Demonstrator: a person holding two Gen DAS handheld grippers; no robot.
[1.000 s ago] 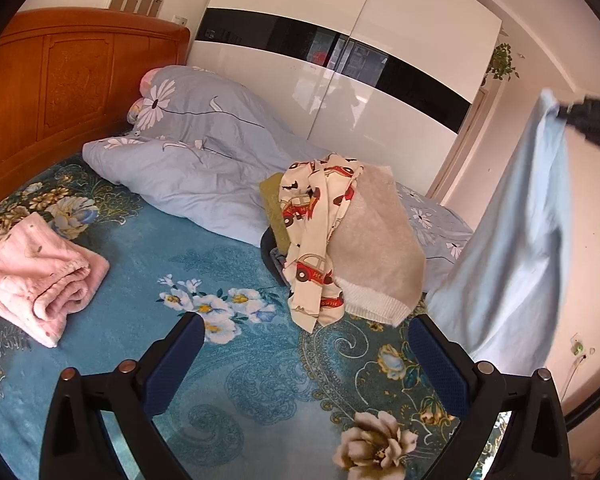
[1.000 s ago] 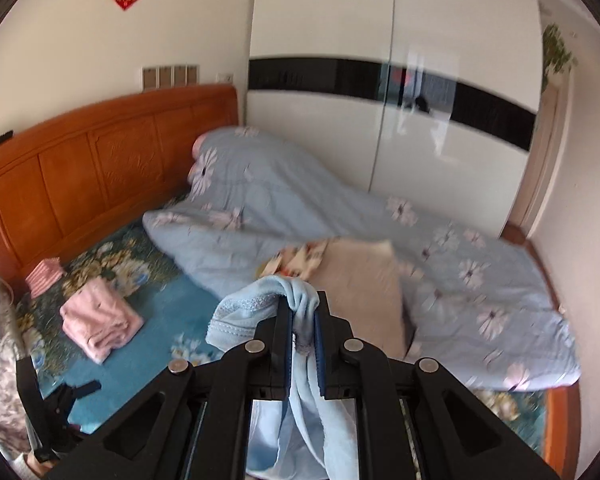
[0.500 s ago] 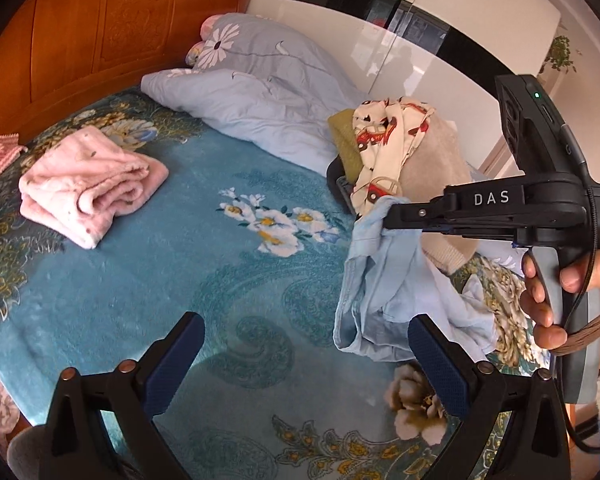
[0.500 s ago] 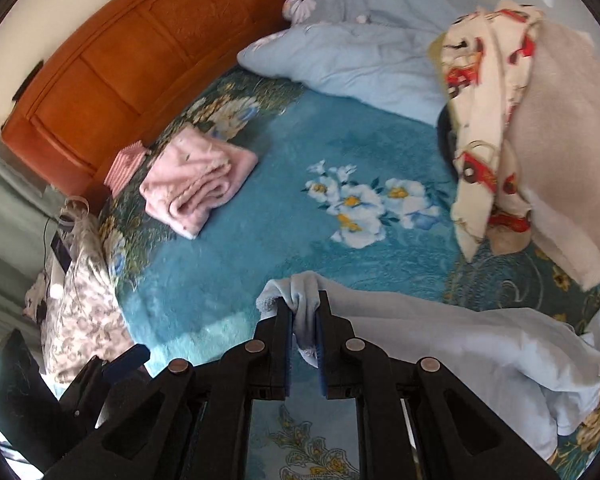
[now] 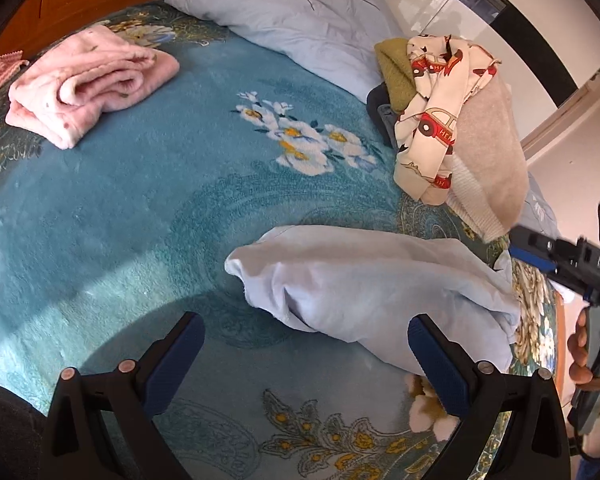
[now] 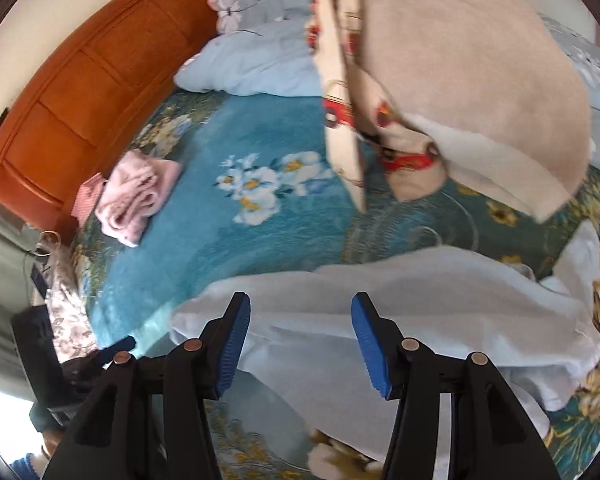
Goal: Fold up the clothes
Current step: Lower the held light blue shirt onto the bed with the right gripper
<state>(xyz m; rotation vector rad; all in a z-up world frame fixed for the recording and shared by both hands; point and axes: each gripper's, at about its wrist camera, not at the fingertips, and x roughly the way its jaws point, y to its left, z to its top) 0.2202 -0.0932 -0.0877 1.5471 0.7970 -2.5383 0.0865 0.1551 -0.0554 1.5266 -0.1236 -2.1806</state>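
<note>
One garment looks finished: a pink garment (image 5: 88,80) lies folded into a thick bundle on the teal floral blanket (image 5: 140,220) of the bed, near the wooden headboard (image 6: 80,92). The piece in hand now is a pale blue garment (image 5: 372,288), which lies crumpled and unfolded on the blanket in front of both grippers, bunched into soft ridges rather than spread flat. The right gripper (image 6: 296,344) sits right over it with its jaws opening; the blue pads stand clear of the cloth, which lies beneath and between them without being pinched, so the garment appears to be let go onto the bed. The left gripper (image 5: 304,356) has its jaws wide apart and holds nothing; the near edge of the blue garment lies just beyond its right finger. Well beyond the blue garment, a heap of clothes waits untouched: a cream garment with red cars (image 5: 436,120), a beige sweater (image 5: 488,152) draped partly over it, and an olive piece (image 5: 396,68) underneath, all beside the pale blue duvet (image 5: 300,24). By my reading the task is at an early stage: one item done, the blue one only laid down and needing to be flattened and folded, and at least three more to follow.
</note>
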